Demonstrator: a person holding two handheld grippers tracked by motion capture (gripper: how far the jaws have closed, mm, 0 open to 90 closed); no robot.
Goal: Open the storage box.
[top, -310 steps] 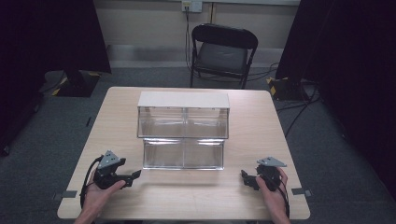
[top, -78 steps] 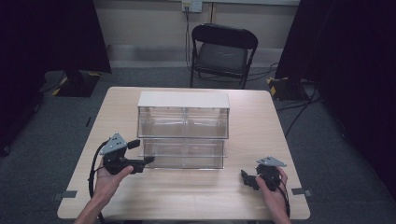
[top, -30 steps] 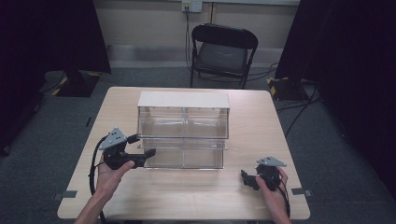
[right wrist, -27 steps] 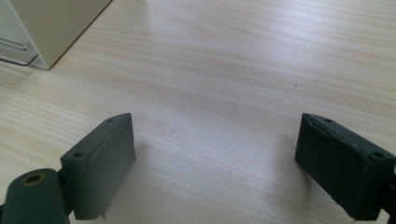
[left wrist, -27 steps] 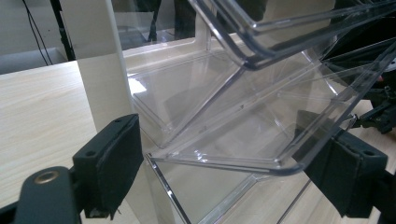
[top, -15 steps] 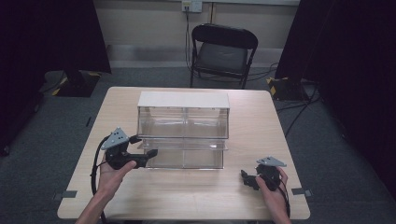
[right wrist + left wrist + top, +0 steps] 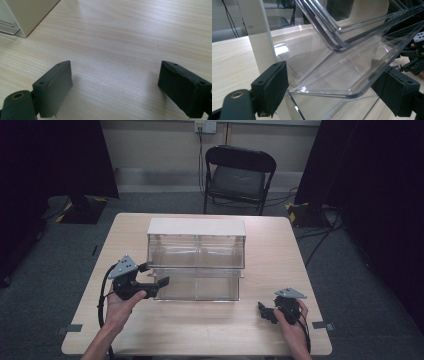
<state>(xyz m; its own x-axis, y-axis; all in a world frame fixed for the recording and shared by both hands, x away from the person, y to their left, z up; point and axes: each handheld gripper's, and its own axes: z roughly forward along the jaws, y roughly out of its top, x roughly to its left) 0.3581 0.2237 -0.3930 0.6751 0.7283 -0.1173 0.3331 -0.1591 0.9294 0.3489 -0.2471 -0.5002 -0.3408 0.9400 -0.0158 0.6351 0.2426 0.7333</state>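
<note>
A clear plastic drawer unit [image 7: 196, 260] with a pale top panel stands in the middle of the wooden table [image 7: 200, 325], two tiers high, each tier split in two. The left gripper [image 7: 161, 282] sits at the unit's lower left corner, jaws spread wide; in the left gripper view the curved front lip of the lower left drawer [image 7: 337, 82] lies between the two black pads [image 7: 272, 87], and neither pad touches it. The drawer looks tilted or partly drawn forward under the upper drawer [image 7: 352, 22]. The right gripper [image 7: 265, 312] rests near the table's front right edge, well apart from the unit, its jaws also spread over bare wood. The drawer is thin, rigid, glossy plastic: probably light, slick under the pads and liable to flex or crack under a hard squeeze. The rolled front lip seems the best place to take hold, pinched near its middle so the drawer slides straight instead of twisting in its guides. The unit itself looks light enough to shift on the table if the drawer sticks
</note>
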